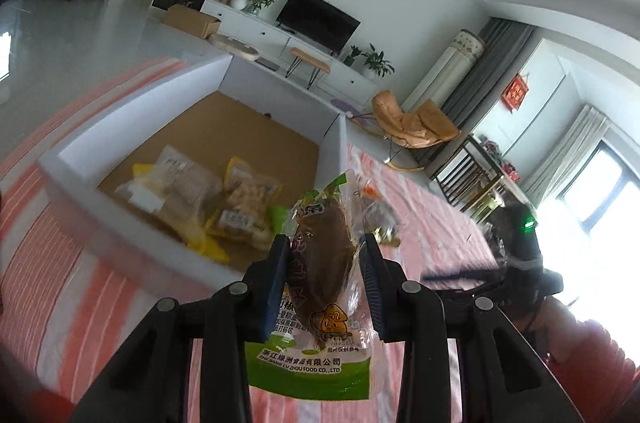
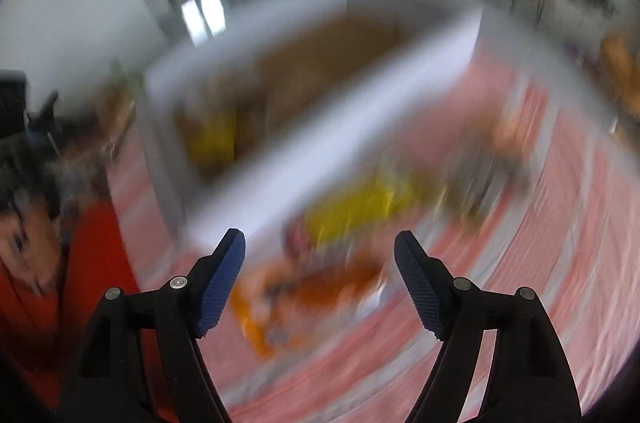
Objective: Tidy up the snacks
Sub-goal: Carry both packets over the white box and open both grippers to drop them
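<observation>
1. A clear plastic snack packet with a green printed bottom band and a brown filling (image 1: 326, 275) hangs pinched between the blue-padded jaws of the left gripper (image 1: 323, 243), above the pink-and-white striped tablecloth (image 1: 80, 287).
2. Just beyond it stands a white-walled box with a brown cardboard floor (image 1: 264, 135); inside, near its front wall, lie a pale clear-wrapped snack packet (image 1: 180, 183) and a yellow-edged snack packet (image 1: 244, 207), touching one another.
3. To the right of the box, more small wrapped snacks (image 1: 380, 219) lie on the cloth.
4. The right gripper (image 2: 320, 243) has its jaws spread wide with nothing between them.
5. The right wrist view is heavily blurred: below the gripper are a yellow packet (image 2: 360, 207) and an orange-brown packet (image 2: 320, 283) on the cloth, beside the box's white wall (image 2: 320, 151).
</observation>
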{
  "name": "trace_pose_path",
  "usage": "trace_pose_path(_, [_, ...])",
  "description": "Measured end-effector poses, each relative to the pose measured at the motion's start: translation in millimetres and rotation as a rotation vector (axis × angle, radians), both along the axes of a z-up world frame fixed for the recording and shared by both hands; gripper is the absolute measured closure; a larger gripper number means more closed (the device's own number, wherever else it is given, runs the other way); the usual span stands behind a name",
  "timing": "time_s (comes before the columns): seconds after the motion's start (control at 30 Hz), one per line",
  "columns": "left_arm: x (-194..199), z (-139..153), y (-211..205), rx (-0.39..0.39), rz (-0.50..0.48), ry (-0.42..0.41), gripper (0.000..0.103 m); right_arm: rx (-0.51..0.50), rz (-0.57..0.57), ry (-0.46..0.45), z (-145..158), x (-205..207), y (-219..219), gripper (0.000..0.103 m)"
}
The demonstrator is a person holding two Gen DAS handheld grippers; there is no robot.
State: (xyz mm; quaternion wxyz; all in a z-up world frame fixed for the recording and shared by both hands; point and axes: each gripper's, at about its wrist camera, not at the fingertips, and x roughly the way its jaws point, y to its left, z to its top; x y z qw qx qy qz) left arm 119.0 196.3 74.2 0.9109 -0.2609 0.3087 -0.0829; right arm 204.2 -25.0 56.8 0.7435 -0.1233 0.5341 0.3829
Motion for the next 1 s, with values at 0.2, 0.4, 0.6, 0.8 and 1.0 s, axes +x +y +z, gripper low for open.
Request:
trace_pose_path(0.2, [-0.6,-17.8,-10.0,-0.017,-0.019,0.031,0.068,0.184,-0.478,0.370,-82.6,7.5,-62.8,0.024])
trace_pose_path(0.4, [-9.8,-16.0,-14.3,0.004,-0.022,0.019,0.067,-0.035,-0.512,0.161,-91.8,5.6,-12.9,0.019])
trace_pose_path(0.6, [-12.9,-25.4,-13.2,-0.005,-0.015,0.044,0.067,-0.181,-0.314,-0.106,-88.7,-28.3,21.6,0.056])
trace_pose_path(0.8, [-11.1,-35.9,-15.7,-0.025,-0.018,0.062,0.067,0.003,-0.375,0.024,-74.6,-34.7,-41.0,0.076])
trace_pose_path(1.0, [-8.9,-32.4,-22.5,-0.007,-0.029,0.064,0.067,0.358,-0.521,0.187,-61.4,-33.7,-107.2,0.100])
